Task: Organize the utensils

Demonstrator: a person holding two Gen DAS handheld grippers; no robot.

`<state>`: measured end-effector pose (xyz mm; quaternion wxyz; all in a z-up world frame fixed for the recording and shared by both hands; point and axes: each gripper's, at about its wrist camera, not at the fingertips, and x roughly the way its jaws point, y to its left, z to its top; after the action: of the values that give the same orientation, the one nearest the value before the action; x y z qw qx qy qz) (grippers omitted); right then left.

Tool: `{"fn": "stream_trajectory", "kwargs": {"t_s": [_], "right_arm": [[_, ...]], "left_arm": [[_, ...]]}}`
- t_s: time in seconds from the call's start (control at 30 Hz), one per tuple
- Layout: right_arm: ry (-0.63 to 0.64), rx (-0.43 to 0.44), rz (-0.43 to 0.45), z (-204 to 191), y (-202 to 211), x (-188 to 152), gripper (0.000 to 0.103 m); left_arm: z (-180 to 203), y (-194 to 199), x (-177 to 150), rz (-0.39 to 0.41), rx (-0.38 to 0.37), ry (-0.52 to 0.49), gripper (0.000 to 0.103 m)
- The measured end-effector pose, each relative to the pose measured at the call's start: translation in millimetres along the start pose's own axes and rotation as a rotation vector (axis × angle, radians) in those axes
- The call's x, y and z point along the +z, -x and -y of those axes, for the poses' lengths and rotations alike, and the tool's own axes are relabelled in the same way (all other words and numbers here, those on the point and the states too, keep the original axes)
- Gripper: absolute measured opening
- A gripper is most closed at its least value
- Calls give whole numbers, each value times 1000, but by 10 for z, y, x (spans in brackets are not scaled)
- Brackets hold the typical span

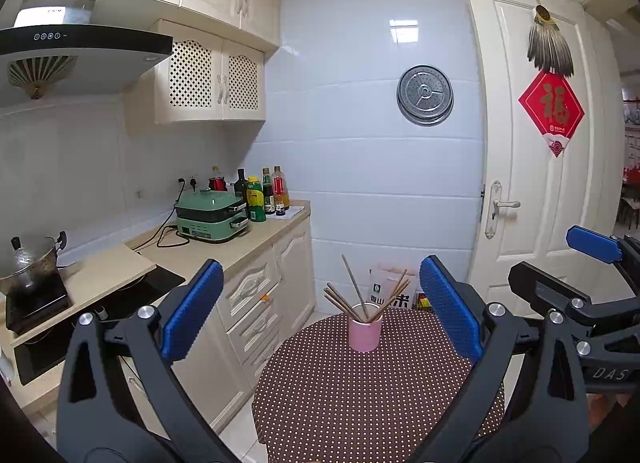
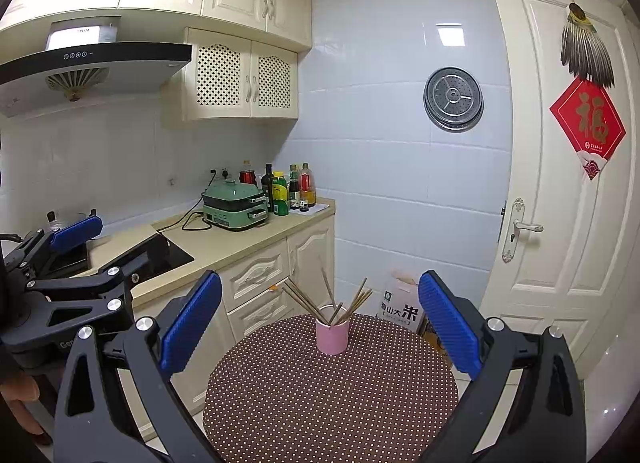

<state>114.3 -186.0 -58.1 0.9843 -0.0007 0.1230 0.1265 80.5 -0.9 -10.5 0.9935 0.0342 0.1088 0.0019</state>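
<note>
A pink cup point(image 1: 365, 331) point(image 2: 332, 333) stands near the far edge of a round brown polka-dot table point(image 1: 352, 395) point(image 2: 320, 391). Several wooden chopsticks point(image 1: 352, 295) point(image 2: 320, 299) stick out of it, fanned in different directions. My left gripper point(image 1: 320, 311) is open, raised in front of the cup with nothing between its blue pads. My right gripper point(image 2: 320, 315) is open too, also back from the cup and holding nothing. Each gripper shows at the other view's side: the right gripper point(image 1: 560, 263) and the left gripper point(image 2: 88, 243).
A kitchen counter point(image 1: 208, 247) point(image 2: 224, 243) runs along the left with a green cooker point(image 1: 212, 215), bottles point(image 1: 264, 193) and a pot point(image 1: 28, 263) on a stove. A rice bag point(image 2: 400, 303) sits behind the table. A white door point(image 1: 536, 143) is at the right.
</note>
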Motion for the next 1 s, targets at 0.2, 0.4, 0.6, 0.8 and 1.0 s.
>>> {"fn": "stream_trajectory", "kwargs": {"t_s": [0.2,0.4,0.6,0.8,1.0], "right_arm": [[-1,0,-3,13,0,-1,95],[-5,-3,-10,32,-9,-6,95],[-7,-5,-15,55,-15,-18,95],[-9,-5,-17,56,-17,-25,95],[-16,-3,-19,92,-49,-30,95]], "left_arm": [[-1,-12,0,-1,0,0,96],[30,-55,-12,-9,-1,-2,96],[69,-65,-36,-12,-1,-2,96],[85,-71,-38,-14,1,-3,96],[99,-96,-37,-15,5,-7,96]]}}
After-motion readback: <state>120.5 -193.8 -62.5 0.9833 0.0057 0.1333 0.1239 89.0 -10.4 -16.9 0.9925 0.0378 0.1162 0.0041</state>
